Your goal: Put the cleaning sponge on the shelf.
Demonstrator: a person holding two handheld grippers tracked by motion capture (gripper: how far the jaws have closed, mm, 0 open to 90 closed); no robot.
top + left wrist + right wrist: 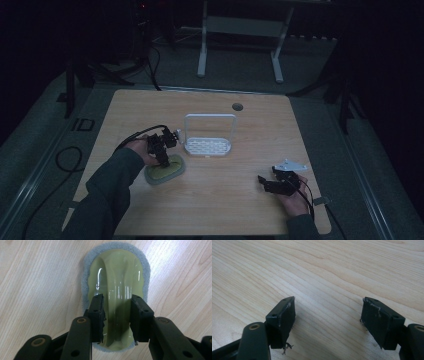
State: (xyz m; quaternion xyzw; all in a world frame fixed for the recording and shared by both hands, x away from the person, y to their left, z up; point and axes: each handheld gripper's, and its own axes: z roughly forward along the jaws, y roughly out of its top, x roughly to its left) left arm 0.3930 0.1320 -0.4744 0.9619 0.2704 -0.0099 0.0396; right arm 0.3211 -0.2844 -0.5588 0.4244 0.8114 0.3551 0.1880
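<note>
Glossy yellow-green plastic is what my left tool (117, 315) straddles: the scrubber (116, 285)'s handle ridge, flat on the counter (240, 200), jaws narrowed and apparently pinching it. Slick sides could let it slip out. My right tool (328, 320) gapes wide, holding nothing.

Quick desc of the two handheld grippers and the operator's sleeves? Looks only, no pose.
Both are black two-jaw tools. The left gripper has flat rectangular pads on linkage arms with brass-coloured pivot pins; a black cable loops from it. The right gripper has the same build, with frayed threads at the pad edges and a grey three-cornered plate on top. The left sleeve is dark.
</note>
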